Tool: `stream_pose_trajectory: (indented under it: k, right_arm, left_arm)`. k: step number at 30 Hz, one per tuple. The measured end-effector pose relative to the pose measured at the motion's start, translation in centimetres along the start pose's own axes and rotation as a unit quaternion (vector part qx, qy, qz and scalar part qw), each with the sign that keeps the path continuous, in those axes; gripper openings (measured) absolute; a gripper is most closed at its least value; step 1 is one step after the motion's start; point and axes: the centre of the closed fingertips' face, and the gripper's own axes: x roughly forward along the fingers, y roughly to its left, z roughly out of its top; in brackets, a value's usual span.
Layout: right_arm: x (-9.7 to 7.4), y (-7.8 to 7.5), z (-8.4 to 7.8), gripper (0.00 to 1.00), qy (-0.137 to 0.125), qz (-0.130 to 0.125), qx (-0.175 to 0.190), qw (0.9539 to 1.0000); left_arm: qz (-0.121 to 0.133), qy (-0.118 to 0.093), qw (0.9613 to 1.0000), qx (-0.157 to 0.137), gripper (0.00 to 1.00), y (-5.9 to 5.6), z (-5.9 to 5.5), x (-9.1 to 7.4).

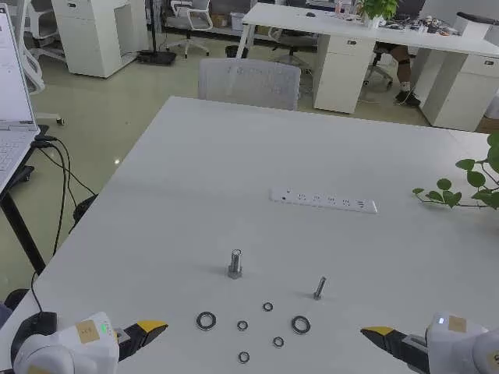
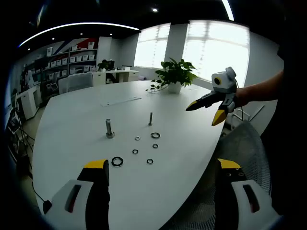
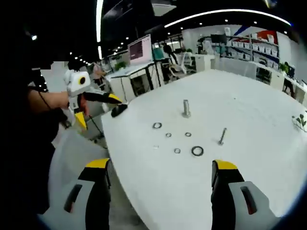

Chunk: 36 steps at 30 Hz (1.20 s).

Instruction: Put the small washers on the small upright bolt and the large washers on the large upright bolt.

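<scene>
Left gripper [image 2: 162, 165]: jaws spread wide with nothing between them; it sits at the lower left corner of the head view, by the near edge of the table.
Right gripper [image 3: 161, 164]: jaws likewise wide apart and holding nothing; it sits at the lower right corner of the head view.
Table [image 1: 234, 171]: white, and takes up most of the head view.
Large upright bolt [image 1: 235, 264]: stands at the lower centre of the head view, apparently on its hex head, with no washer on its shaft.
Small upright bolt [image 1: 319, 288]: stands to the right of the large one and slightly lower in the frame, well apart from it, its shaft also bare.
Left large washer [image 1: 206, 320]: lies flat below the large bolt, nearest the left gripper.
Right large washer [image 1: 301, 324]: lies flat just below the small bolt.
Small washers [image 1: 242, 325]: four lie flat and loose between and below the two large washers, none touching another.
Power strip [image 1: 323, 200]: white, above the bolts at mid frame.
Potted plant [image 1: 468, 183]: its leaves enter at the right edge.
Office chair [image 1: 249, 82]: at the table's far edge, top centre.
</scene>
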Motion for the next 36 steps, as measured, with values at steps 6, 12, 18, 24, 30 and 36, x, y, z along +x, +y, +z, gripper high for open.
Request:
stream_pose_trajectory:
  k: [6,12,18,24,30,36]
  right_arm:
    - [0.3,-0.2,0.2,0.89,0.002,-0.002,-0.005,1.0]
    - [0.4,-0.1,0.4,0.9,0.001,0.002,-0.005,1.0]
    - [0.7,-0.2,0.4,0.89,0.012,0.005,-0.014,0.9998]
    - [1.1,-0.7,0.8,0.88,0.029,0.009,-0.023,0.9993]
    - [1.8,-1.2,1.5,0.87,0.04,0.016,-0.043,0.9982]
    - [2.6,-1.8,2.0,0.84,0.057,0.019,-0.057,0.9966]
  left_arm:
    - [0.002,0.003,1.0,0.004,0.91,0.1,0.0,-0.1]
    - [-0.002,0.006,1.0,-0.001,0.91,-0.3,-0.4,0.1]
    - [-0.002,0.01,0.9999,0.001,0.91,-0.7,-0.6,0.2]
    - [-0.004,0.016,0.9998,0.008,0.91,-1.1,-0.8,0.4]
    - [-0.004,0.018,0.9998,0.005,0.9,-1.2,-0.8,0.4]
    - [-0.011,0.021,0.9997,0.0,0.91,-1.7,-1.1,0.7]
